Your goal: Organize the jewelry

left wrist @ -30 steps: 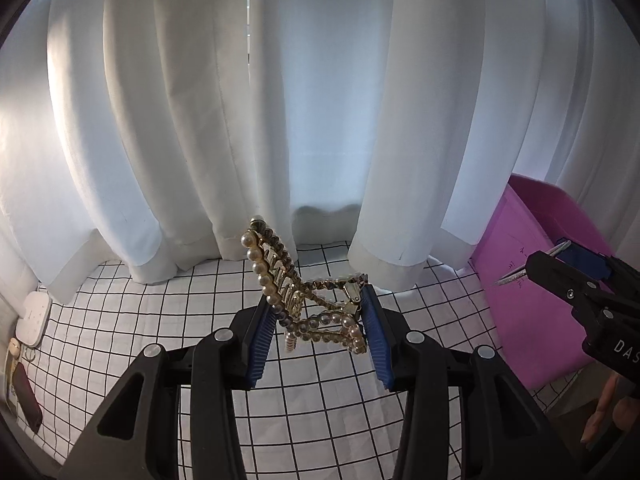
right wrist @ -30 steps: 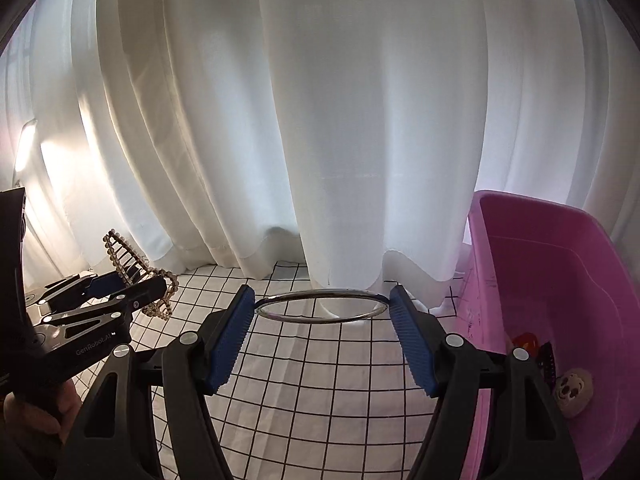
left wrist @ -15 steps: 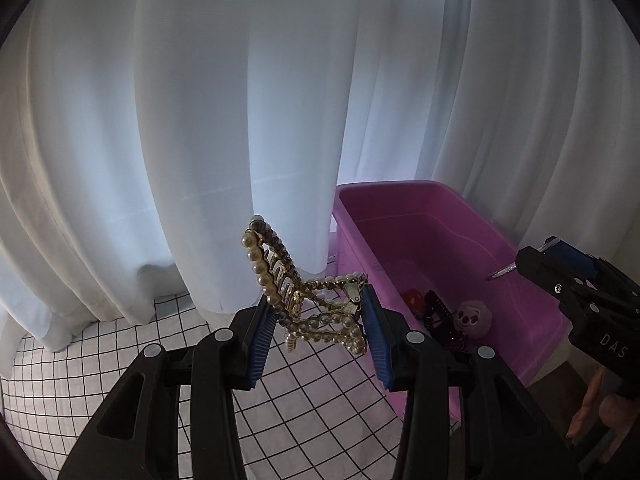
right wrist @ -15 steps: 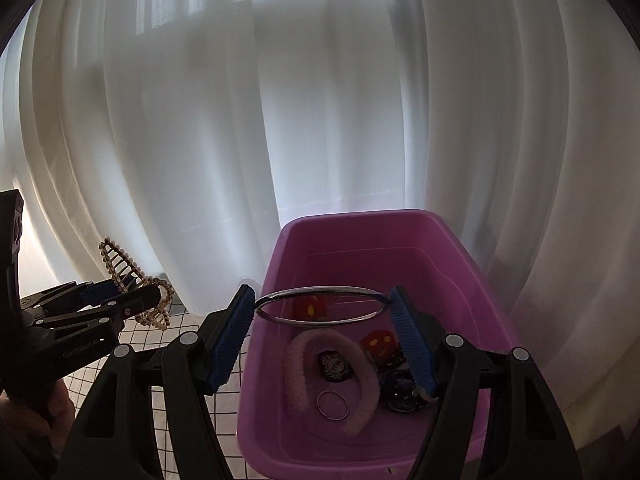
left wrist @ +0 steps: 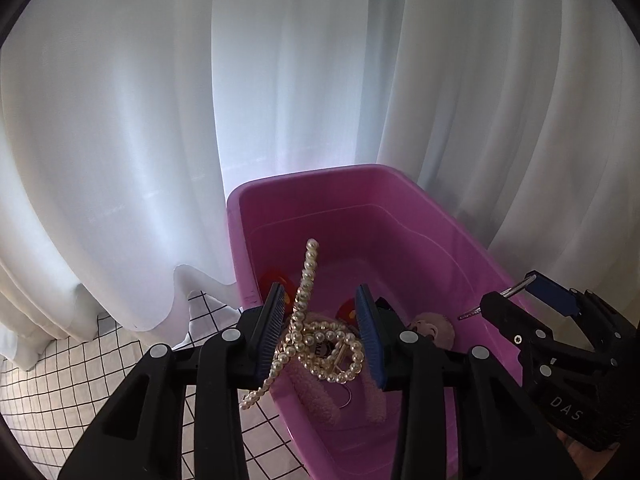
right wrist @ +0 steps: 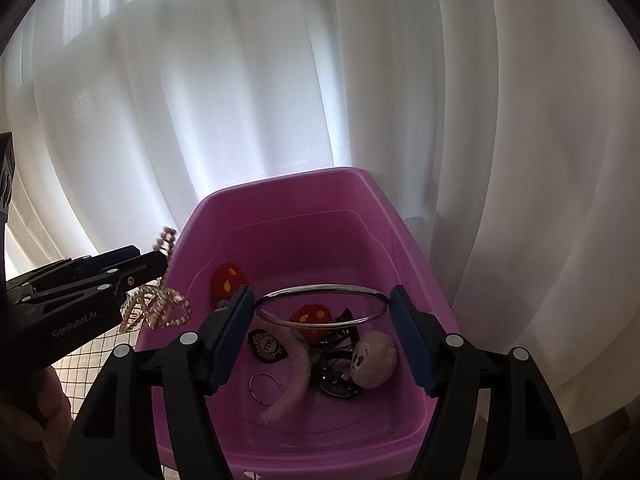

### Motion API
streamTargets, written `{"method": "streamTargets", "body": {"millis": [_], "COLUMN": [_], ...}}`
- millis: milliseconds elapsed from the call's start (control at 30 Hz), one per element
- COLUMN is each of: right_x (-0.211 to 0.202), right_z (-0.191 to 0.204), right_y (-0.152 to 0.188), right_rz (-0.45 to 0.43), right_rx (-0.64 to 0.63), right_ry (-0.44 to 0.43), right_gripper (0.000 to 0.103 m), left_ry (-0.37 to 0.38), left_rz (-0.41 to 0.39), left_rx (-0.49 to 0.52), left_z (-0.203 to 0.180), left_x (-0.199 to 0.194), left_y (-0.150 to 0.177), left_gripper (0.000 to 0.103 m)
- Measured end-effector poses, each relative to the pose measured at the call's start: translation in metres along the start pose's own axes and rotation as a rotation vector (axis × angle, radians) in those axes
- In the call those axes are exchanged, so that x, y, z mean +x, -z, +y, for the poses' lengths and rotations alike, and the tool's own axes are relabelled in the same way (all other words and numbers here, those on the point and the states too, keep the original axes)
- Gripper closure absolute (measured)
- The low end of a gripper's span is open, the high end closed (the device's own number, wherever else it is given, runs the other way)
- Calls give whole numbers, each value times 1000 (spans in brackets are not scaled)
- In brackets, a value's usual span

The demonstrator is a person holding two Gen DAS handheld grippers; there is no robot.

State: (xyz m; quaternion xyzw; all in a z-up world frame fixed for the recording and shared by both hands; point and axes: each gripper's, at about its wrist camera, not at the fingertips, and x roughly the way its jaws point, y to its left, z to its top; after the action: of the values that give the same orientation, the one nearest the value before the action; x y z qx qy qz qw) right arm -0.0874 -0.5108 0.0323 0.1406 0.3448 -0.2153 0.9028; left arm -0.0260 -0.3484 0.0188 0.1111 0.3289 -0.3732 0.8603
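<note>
My left gripper (left wrist: 320,340) is shut on a gold pearl hair clip (left wrist: 316,344) and holds it over the near left edge of the pink tub (left wrist: 360,216). The clip also shows in the right wrist view (right wrist: 156,304). My right gripper (right wrist: 322,332) is shut on a silver bangle (right wrist: 320,306), held level above the middle of the tub (right wrist: 280,208). The right gripper also shows at the right of the left wrist view (left wrist: 516,304).
The tub holds red hair clips (right wrist: 226,282), a pink fuzzy headband (right wrist: 296,376), a small silver ring (right wrist: 266,388), a black patch (right wrist: 268,344) and a pale pompom (right wrist: 374,360). White curtains (left wrist: 280,80) hang behind. A checked cloth (left wrist: 60,384) lies left.
Both grippers swung right from over the checked cloth to above the pink tub, each carrying its item. The pearl clip now hangs tilted differently in the left gripper.
</note>
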Motion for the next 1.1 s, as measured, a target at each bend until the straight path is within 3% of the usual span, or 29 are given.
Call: {"method": "streamTargets", "body": {"millis": [233, 300, 367, 400, 600, 867, 1100], "right_x": [22, 25, 27, 28, 26, 21, 14], "right_z": [-3, -4, -6, -7, -13, -7, 4], "right_y": [-2, -4, -6, -7, -7, -6, -4], "right_rz": [45, 47, 65, 68, 67, 88, 92], "right_rx": [3, 9, 26, 35, 70, 87, 87], "right_ry": [-17, -11, -8, -8, -9, -10, -20], "right_gripper": [36, 35, 35, 35, 35, 35, 35], "left_ry": [-36, -37, -57, -60, -94, -120, -141], "left_rz": [14, 22, 8, 0, 11, 31, 90], "left_rx": [22, 14, 4, 3, -9, -80, -148], "left_z": [-11, -10, -7, -6, -2, 13, 29], "left_x": [18, 21, 19, 18, 19, 9, 3], "left_y": [-10, -13, -15, -15, -13, -13, -12], "left_gripper": [66, 56, 37, 34, 27, 9, 7]}}
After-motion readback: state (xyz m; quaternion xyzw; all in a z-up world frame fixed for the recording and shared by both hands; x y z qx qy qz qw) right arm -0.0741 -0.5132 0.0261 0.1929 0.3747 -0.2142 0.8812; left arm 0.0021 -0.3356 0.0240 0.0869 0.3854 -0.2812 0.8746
